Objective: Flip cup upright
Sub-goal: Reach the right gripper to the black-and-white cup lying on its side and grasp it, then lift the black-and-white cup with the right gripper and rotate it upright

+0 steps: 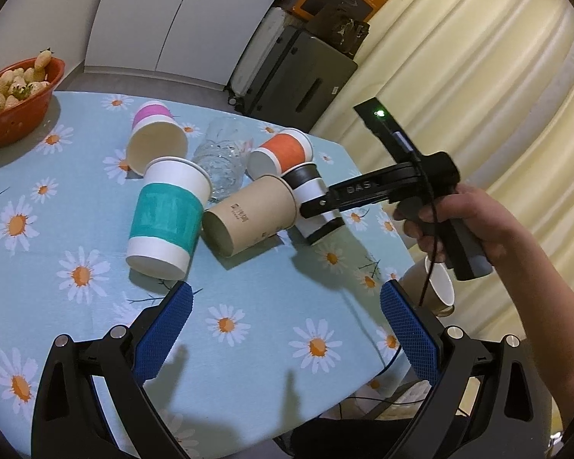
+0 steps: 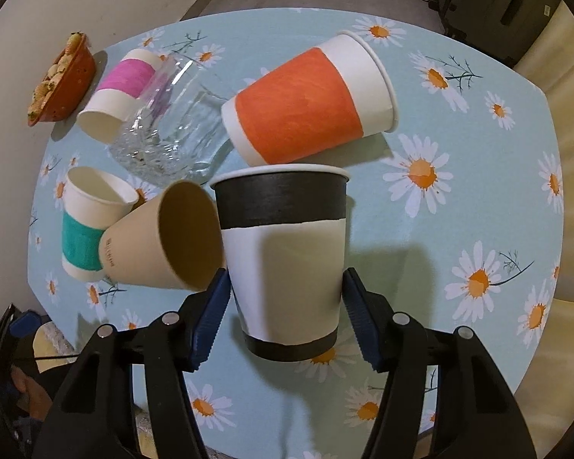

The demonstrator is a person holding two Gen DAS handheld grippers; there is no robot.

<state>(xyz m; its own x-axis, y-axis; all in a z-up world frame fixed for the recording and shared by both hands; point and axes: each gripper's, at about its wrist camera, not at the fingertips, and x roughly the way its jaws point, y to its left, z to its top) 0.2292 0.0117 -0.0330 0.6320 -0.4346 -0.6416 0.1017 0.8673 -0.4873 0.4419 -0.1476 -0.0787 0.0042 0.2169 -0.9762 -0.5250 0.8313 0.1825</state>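
Note:
My right gripper (image 2: 285, 298) is shut on a black-banded white paper cup (image 2: 287, 260), its blue pads pressing both sides; the cup lies on its side on the tablecloth, also in the left wrist view (image 1: 317, 206). A brown cup (image 2: 164, 241) lies on its side touching it on the left. An orange-banded cup (image 2: 306, 103), a pink-banded cup (image 2: 118, 88) and a clear glass (image 2: 168, 130) lie tipped behind. A teal-banded cup (image 2: 84, 225) lies at the left. My left gripper (image 1: 287, 321) is open and empty above the cloth, short of the cups.
A red bowl of pale strawberries (image 1: 15, 95) sits at the table's far left corner. A ceramic mug (image 1: 436, 287) is at the right table edge under the right hand. The daisy tablecloth (image 1: 248, 344) covers the table. A dark suitcase (image 1: 298, 76) stands behind.

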